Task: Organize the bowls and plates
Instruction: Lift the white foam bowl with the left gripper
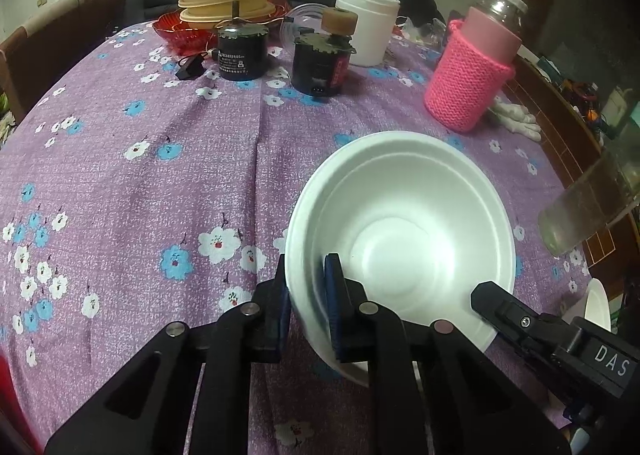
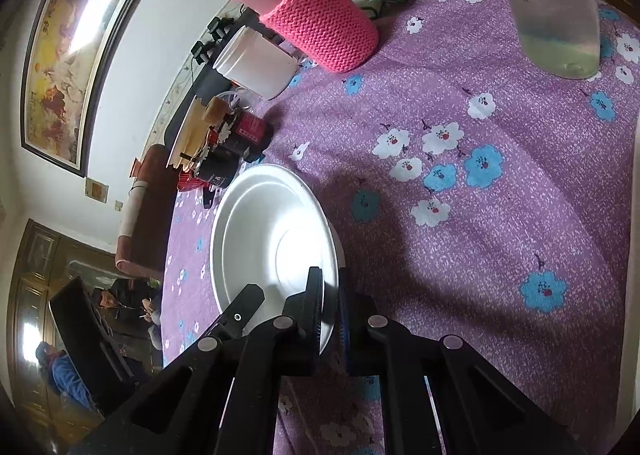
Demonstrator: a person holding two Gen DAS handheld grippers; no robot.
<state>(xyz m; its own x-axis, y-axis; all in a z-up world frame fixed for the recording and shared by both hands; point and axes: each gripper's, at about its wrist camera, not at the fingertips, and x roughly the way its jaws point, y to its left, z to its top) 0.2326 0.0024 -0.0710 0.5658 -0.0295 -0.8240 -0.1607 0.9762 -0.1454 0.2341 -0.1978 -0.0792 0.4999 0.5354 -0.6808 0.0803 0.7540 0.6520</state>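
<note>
A white foam bowl point(image 1: 404, 223) is held over the purple flowered tablecloth point(image 1: 140, 183). My left gripper point(image 1: 306, 295) is shut on the bowl's near left rim, one finger inside and one outside. My right gripper point(image 2: 330, 307) is shut on the same bowl point(image 2: 272, 243) at its opposite rim; it shows in the left wrist view point(image 1: 520, 319) at the bowl's right edge. A stack of cream plates and bowls point(image 1: 228, 1) sits on a red dish point(image 1: 180, 31) at the far side of the table.
Two black cylinders point(image 1: 242, 51) point(image 1: 322, 61), a white tub point(image 1: 368, 25), a pink knit-sleeved jar point(image 1: 472, 71), white gloves point(image 1: 516, 117) and a clear bottle point(image 1: 588, 199) stand on the table. Another white dish edge point(image 1: 598, 303) shows at the right.
</note>
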